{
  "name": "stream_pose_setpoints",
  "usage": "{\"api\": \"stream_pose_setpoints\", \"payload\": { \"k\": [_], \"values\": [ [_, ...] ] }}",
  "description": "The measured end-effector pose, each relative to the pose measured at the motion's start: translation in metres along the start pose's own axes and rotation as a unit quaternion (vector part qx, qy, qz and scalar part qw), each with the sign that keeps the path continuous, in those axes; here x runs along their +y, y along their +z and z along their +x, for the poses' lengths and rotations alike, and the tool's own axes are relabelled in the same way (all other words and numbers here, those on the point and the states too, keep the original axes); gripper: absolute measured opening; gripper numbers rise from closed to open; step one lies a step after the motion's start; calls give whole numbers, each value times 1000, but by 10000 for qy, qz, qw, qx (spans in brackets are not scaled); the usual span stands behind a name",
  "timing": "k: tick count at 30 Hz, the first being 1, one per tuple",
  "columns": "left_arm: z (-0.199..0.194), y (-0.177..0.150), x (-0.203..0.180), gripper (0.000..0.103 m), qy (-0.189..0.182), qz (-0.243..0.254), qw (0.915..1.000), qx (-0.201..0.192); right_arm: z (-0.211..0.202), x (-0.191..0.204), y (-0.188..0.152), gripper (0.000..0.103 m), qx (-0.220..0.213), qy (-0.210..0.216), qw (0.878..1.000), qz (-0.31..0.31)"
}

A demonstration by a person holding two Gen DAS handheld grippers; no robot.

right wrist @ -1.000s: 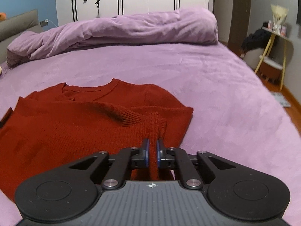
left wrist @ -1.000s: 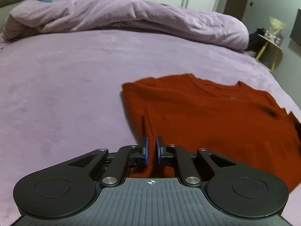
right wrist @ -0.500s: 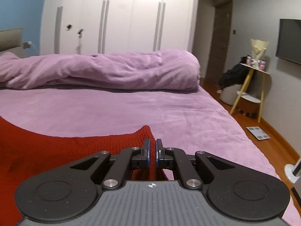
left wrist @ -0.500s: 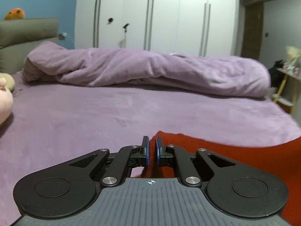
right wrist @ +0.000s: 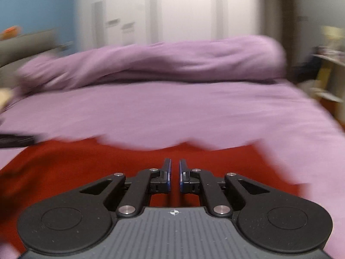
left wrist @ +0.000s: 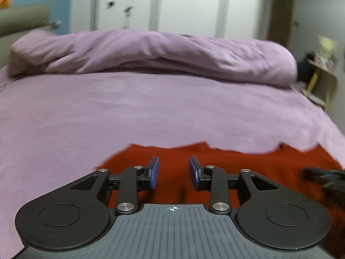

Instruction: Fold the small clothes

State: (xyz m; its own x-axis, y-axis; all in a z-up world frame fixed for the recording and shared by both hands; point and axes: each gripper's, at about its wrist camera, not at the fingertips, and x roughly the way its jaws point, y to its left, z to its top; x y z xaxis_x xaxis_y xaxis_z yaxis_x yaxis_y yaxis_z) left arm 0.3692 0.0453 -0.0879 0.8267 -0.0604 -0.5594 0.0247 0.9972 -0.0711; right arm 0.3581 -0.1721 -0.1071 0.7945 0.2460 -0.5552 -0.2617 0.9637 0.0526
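A red knit sweater [left wrist: 248,161] lies folded on the purple bed; it also shows in the right wrist view [right wrist: 86,161]. My left gripper [left wrist: 173,172] is open and empty just above the sweater's left part. My right gripper [right wrist: 174,176] has its jaws slightly apart with nothing between them, above the sweater's right part. The right gripper's dark body [left wrist: 323,178] shows at the right edge of the left wrist view, and the left gripper [right wrist: 15,140] at the left edge of the right wrist view. Both views are blurred by motion.
A rolled purple duvet [left wrist: 161,54] lies across the far side of the bed [left wrist: 107,112]. White wardrobes [left wrist: 172,4] stand behind it. A yellow side table [left wrist: 321,79] stands at the right, beyond the bed's edge.
Both grippers were shut on the sweater's edge and carried it forward over the garment. Now both have let go and opened, the left wider, and the sweater lies folded.
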Motion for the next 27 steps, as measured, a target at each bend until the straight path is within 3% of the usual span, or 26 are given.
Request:
{"api": "stream_pose_setpoints", "payload": {
  "k": [2,5,8,11,15,22,24,26,27],
  "values": [
    [12,-5,-13,40,11,195,9998,-8,13,17,-4,7,9,236,9994,-235],
    [30,-13,-18,41,189,209,9995,114,26,18,-9,7,-44,-88,9988,-471],
    [49,-17,-9,41,359,80,9988,335,32,-23,-4,6,116,-479,9988,5],
    [48,-21,4,42,208,-102,9993,288,24,-71,-4,6,113,-853,9947,564],
    [48,-22,8,43,142,-29,9995,286,8,-116,-6,0,-31,-1207,9890,853],
    [44,-22,10,42,180,122,9992,323,-8,-141,-12,0,1,-1849,9768,1077],
    [37,-21,14,38,292,254,9988,300,-17,-142,-13,1,104,-2311,9665,1109],
    [27,-22,23,43,694,375,9964,301,-31,-144,-13,3,206,-2687,9561,1152],
    [22,-23,32,49,959,363,9939,397,-43,-145,-15,5,183,-2625,9564,1265]
  ]
}}
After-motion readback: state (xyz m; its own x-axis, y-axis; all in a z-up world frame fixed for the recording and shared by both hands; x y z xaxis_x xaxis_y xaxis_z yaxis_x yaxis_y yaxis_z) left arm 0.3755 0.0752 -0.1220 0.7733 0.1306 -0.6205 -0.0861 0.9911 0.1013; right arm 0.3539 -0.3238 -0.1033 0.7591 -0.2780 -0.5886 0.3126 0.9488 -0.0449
